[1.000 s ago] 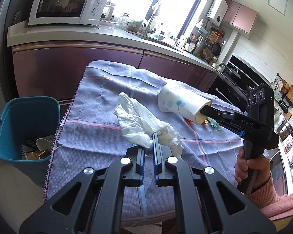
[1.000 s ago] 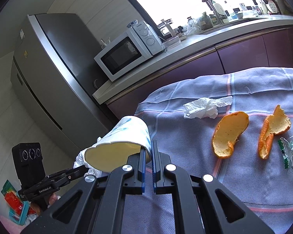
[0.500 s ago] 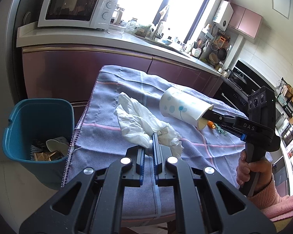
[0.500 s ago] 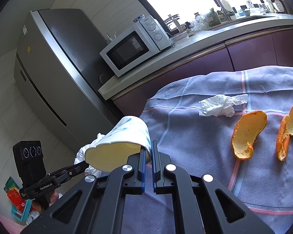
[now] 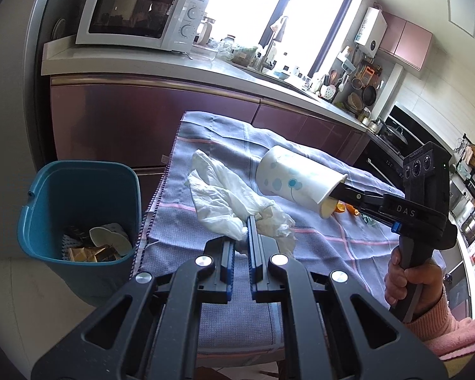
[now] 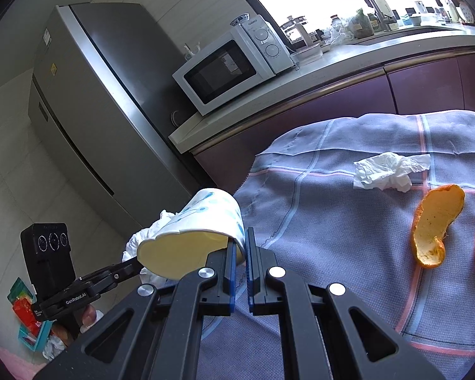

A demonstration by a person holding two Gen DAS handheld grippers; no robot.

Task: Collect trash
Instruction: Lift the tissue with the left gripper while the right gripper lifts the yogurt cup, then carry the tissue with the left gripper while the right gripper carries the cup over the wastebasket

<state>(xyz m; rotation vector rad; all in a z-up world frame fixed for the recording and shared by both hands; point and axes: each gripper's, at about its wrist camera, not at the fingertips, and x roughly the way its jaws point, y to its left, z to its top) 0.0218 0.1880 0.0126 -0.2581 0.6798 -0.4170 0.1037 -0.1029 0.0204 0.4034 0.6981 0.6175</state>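
Observation:
My left gripper (image 5: 241, 232) is shut on a crumpled white plastic bag (image 5: 228, 196), held just above the blue-grey tablecloth (image 5: 205, 240) near its left edge. My right gripper (image 6: 240, 240) is shut on the rim of a white paper cup (image 6: 205, 221) with blue dots, carried on its side; the same cup (image 5: 296, 180) shows to the right of the bag. A teal trash bin (image 5: 79, 190) stands on the floor left of the table, with paper scraps inside. On the cloth lie a white tissue (image 6: 386, 171) and two orange peels (image 6: 437, 224).
A maroon counter (image 5: 148, 110) with a white microwave (image 5: 139, 15) runs behind the table. A steel fridge (image 6: 88, 101) stands left of it. A person's hand (image 5: 408, 281) in a pink sleeve grips the right tool. A green wrapper (image 5: 369, 220) lies behind the right gripper.
Both grippers have shifted left across the cloth with the bag and the cup; the bin now looms larger, and the peels have slid toward the right edge of the right wrist view.

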